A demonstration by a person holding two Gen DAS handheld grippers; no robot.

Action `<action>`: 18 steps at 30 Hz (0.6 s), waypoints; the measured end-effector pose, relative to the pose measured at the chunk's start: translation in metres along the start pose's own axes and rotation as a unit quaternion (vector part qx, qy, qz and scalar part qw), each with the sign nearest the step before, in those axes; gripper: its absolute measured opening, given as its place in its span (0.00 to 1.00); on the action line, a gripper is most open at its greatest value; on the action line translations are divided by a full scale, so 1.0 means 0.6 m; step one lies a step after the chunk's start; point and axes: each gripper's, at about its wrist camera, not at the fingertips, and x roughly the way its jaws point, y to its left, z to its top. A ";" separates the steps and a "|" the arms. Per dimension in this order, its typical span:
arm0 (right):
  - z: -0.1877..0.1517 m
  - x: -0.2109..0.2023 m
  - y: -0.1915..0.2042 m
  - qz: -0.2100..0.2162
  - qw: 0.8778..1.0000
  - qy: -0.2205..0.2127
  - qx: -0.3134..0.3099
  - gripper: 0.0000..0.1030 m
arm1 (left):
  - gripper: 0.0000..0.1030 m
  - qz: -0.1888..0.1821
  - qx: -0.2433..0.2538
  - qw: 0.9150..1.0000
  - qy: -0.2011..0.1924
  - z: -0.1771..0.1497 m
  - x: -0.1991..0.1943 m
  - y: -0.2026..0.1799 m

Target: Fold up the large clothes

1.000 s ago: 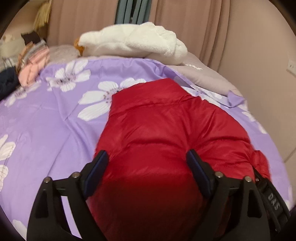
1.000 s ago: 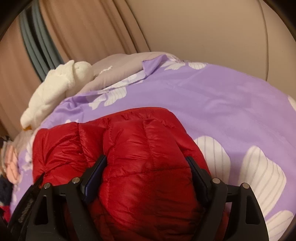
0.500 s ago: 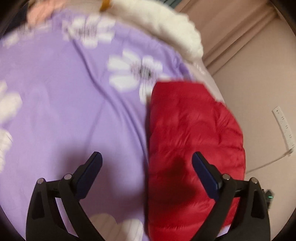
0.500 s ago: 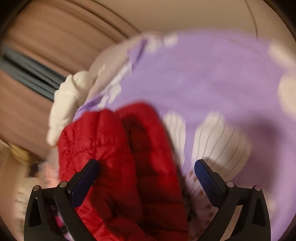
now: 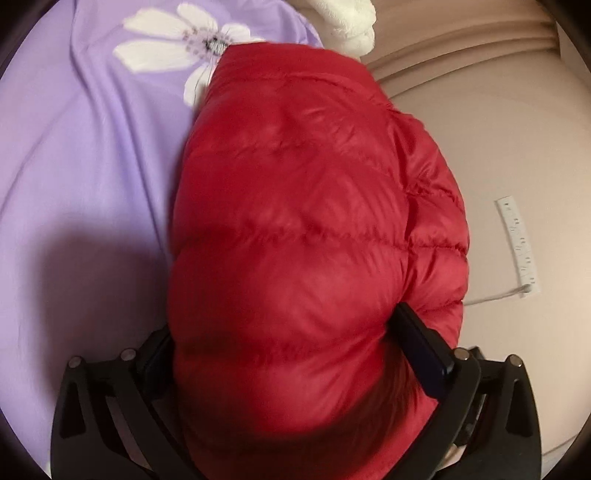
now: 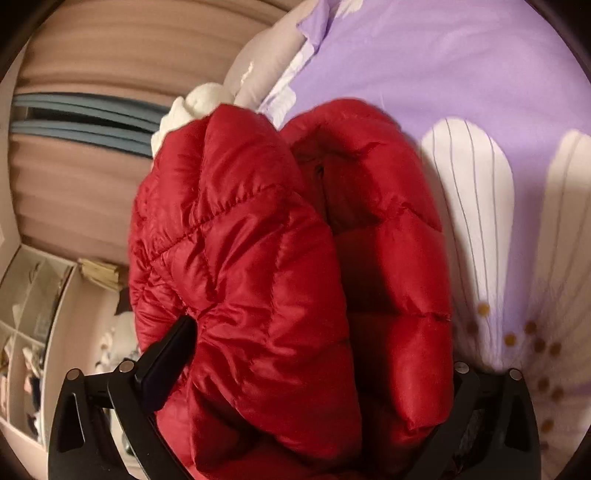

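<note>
A red quilted puffer jacket [image 5: 303, 229], folded into a thick bundle, fills the middle of both wrist views [image 6: 280, 258]. It hangs over the purple flowered bedsheet [image 5: 74, 166]. My left gripper [image 5: 288, 343] has its jaws wide apart with the bundle pressed between them. My right gripper [image 6: 317, 354] also straddles the bundle, its fingers squeezing the padded layers from both sides. The right finger of the right gripper is hidden by the jacket.
A white fluffy blanket [image 5: 343, 18] lies at the head of the bed, next to a grey pillow [image 6: 266, 62]. A beige wall [image 5: 517, 129] with a white power strip [image 5: 517, 243] is at the right. Shelves [image 6: 26, 332] stand beyond the bed.
Both grippers have closed in on the folded jacket from its two sides and lifted it off the sheet; half a second ago they were open and beside it.
</note>
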 end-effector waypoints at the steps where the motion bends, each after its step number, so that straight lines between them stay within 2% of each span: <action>1: 0.000 0.001 0.001 -0.005 1.000 -0.005 -0.002 0.93 | 0.96 0.006 0.002 1.000 -0.003 0.003 0.004 -0.003; 4: -0.009 0.003 0.007 -0.026 0.999 -0.021 -0.025 0.81 | 0.91 0.036 0.019 0.999 -0.022 0.006 0.014 -0.016; 7: -0.015 0.012 0.020 -0.046 0.997 -0.030 -0.050 0.76 | 0.89 0.089 0.057 0.993 -0.052 -0.004 0.022 -0.044; 10: -0.019 0.016 0.024 -0.041 0.997 -0.032 -0.052 0.74 | 0.88 0.112 0.084 0.988 -0.063 -0.004 0.024 -0.063; 13: -0.012 0.004 0.021 -0.010 0.999 -0.021 -0.035 0.72 | 0.81 0.097 0.079 0.991 -0.054 -0.003 0.015 -0.063; 15: -0.009 0.003 0.014 0.041 0.999 -0.005 -0.014 0.67 | 0.75 0.084 0.083 0.991 -0.054 -0.003 -0.009 -0.069; 16: -0.011 0.003 0.010 0.069 0.998 0.001 0.003 0.66 | 0.73 0.086 0.087 0.991 -0.058 0.001 -0.027 -0.062; 18: -0.017 0.003 0.012 0.091 0.996 0.003 0.026 0.65 | 0.69 0.103 0.111 0.986 -0.068 -0.008 -0.057 -0.077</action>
